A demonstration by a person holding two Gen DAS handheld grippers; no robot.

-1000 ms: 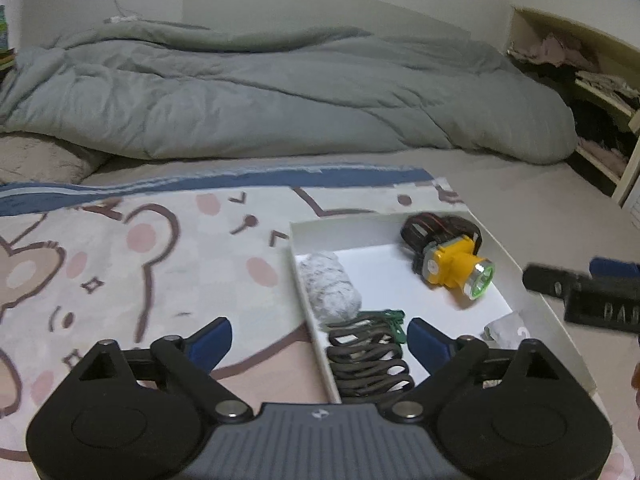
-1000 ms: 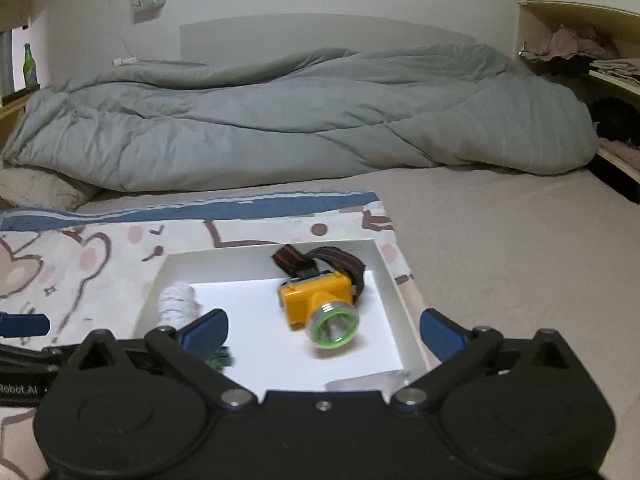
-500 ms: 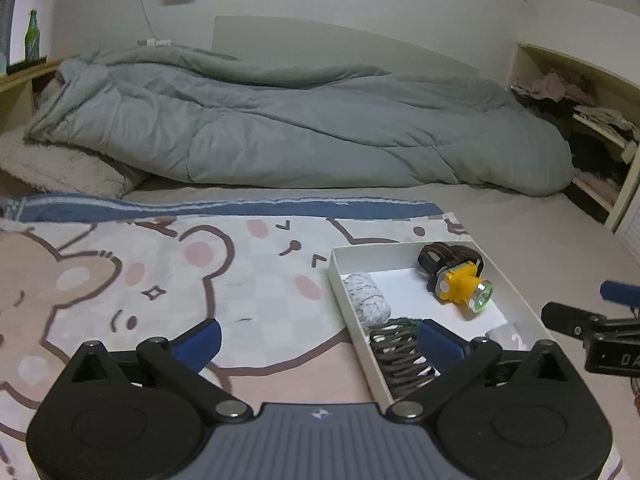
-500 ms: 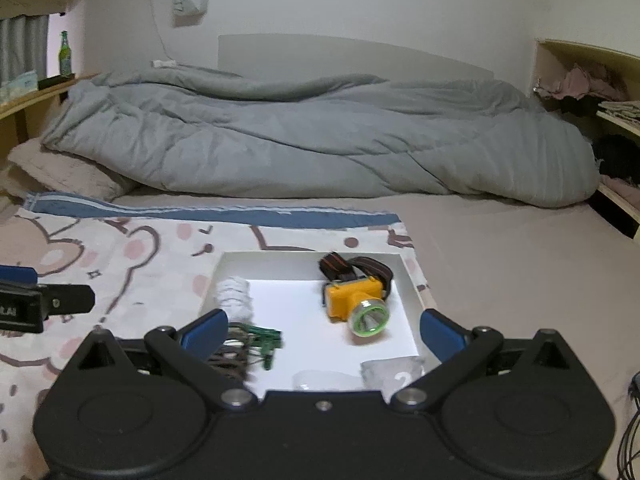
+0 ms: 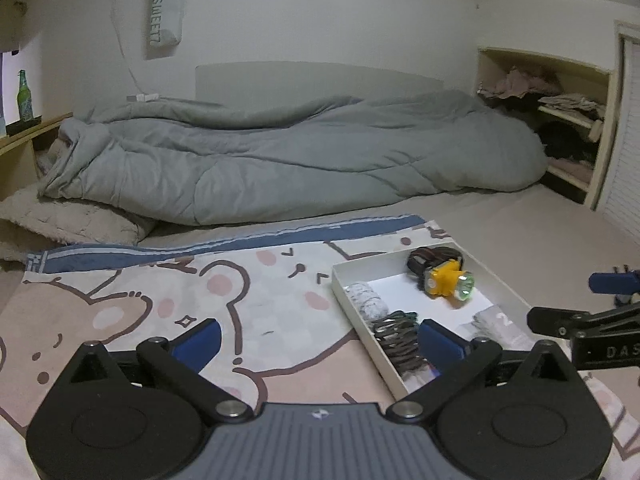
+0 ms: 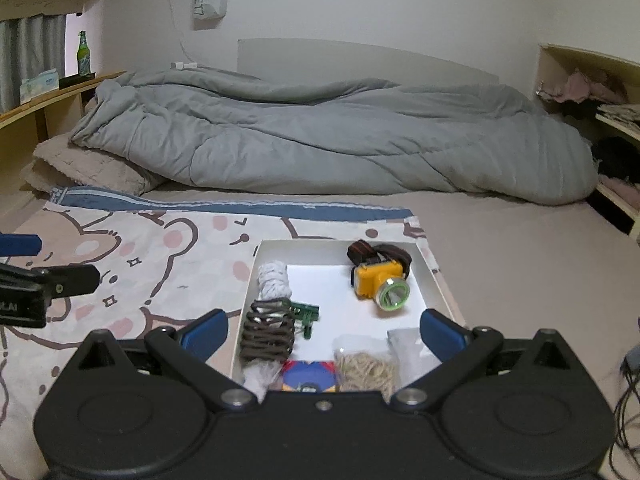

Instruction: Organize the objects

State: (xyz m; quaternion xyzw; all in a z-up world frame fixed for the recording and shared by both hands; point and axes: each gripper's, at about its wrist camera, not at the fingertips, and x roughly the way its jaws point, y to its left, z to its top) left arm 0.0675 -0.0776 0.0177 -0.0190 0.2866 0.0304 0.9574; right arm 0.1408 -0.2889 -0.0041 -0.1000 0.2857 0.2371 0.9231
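a: tray [image 6: 436, 276] first, where does it sit?

b: white and shallow, on the bear blanket [image 6: 160, 256], at the blanket's edge nearest the bare mattress. a grey duvet [image 6: 320, 136] is heaped well behind it

a: what's inside the tray?

b: a yellow headlamp [image 6: 380, 280] at the far side, lens towards the cameras, strap curled behind it. a white cord bundle [image 6: 274, 280] along the wall nearest the blanket, a dark cord bundle [image 6: 268, 332] just nearer than that, and a small green part [image 6: 306, 314] touching the dark bundle. at the near end sit a bag of rubber bands [image 6: 368, 364], a red and blue item [image 6: 308, 376] half hidden by the gripper body, and a clear packet [image 6: 404, 340]

a: left gripper [image 5: 318, 338]?

b: jaws have just been opening and now stand wide, nothing between them. it hangs over the blanket, its one blue finger [image 5: 440, 342] above the tray's near wall

a: right gripper [image 6: 324, 330]?

b: jaws spread wide as well, empty, above the tray's near end; its fingers touch nothing

a: do they meet?

b: no, apart, one on each side of the tray
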